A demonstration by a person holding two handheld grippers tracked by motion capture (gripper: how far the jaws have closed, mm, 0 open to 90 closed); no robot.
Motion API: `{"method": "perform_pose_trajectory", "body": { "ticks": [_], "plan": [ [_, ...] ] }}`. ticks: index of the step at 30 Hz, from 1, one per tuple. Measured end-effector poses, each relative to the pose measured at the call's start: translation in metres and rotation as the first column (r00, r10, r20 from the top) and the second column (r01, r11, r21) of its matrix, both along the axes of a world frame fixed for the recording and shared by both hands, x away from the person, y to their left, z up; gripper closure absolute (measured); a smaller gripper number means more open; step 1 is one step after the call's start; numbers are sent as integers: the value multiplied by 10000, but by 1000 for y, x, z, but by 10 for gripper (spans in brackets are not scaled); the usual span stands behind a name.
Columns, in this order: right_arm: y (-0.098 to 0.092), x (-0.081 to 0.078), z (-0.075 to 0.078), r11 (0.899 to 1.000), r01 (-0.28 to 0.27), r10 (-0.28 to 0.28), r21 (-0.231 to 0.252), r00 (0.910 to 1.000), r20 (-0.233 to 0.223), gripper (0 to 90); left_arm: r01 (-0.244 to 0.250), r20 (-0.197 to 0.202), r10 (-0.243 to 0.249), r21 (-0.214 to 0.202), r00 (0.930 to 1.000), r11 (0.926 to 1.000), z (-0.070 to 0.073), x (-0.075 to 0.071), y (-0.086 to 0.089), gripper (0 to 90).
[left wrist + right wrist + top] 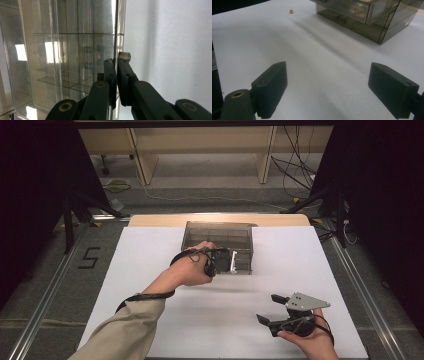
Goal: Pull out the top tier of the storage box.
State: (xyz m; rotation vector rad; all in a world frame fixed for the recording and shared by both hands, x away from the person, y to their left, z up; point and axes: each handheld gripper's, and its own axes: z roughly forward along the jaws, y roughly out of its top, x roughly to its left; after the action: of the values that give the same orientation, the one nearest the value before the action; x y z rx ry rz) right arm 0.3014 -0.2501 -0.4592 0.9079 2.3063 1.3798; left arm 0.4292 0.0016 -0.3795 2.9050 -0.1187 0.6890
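A smoky clear plastic drawer cabinet (218,236) stands at the middle of the white table. One of its drawers (242,262) sticks out toward me on the right side of its front. My left gripper (226,262) is at that drawer. In the left gripper view the jaws (116,63) are shut on the drawer's thin clear front panel (116,37), just beside a small clear knob (124,56). My right gripper (268,308) hovers low at the front right with its jaws wide apart. In the right gripper view, bare white table lies between those open jaws (329,75), and the cabinet (372,27) stands farther off.
A tiny tan object (291,11) lies on the table to the left of the cabinet in the right gripper view. The white table top (150,270) ends in a wooden strip (150,220) at the back. Metal rails (45,295) run along both sides.
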Motion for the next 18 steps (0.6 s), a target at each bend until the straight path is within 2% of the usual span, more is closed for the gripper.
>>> {"method": "perform_pose_trajectory", "body": {
  "ticks": [18],
  "plan": [
    [0, 0, 0, 10000, -1, 1, -22, 10000, -15, 164, 24, -16, -25, -50, 10000, 10000, -1, -5, 0, 864]
  ]
}}
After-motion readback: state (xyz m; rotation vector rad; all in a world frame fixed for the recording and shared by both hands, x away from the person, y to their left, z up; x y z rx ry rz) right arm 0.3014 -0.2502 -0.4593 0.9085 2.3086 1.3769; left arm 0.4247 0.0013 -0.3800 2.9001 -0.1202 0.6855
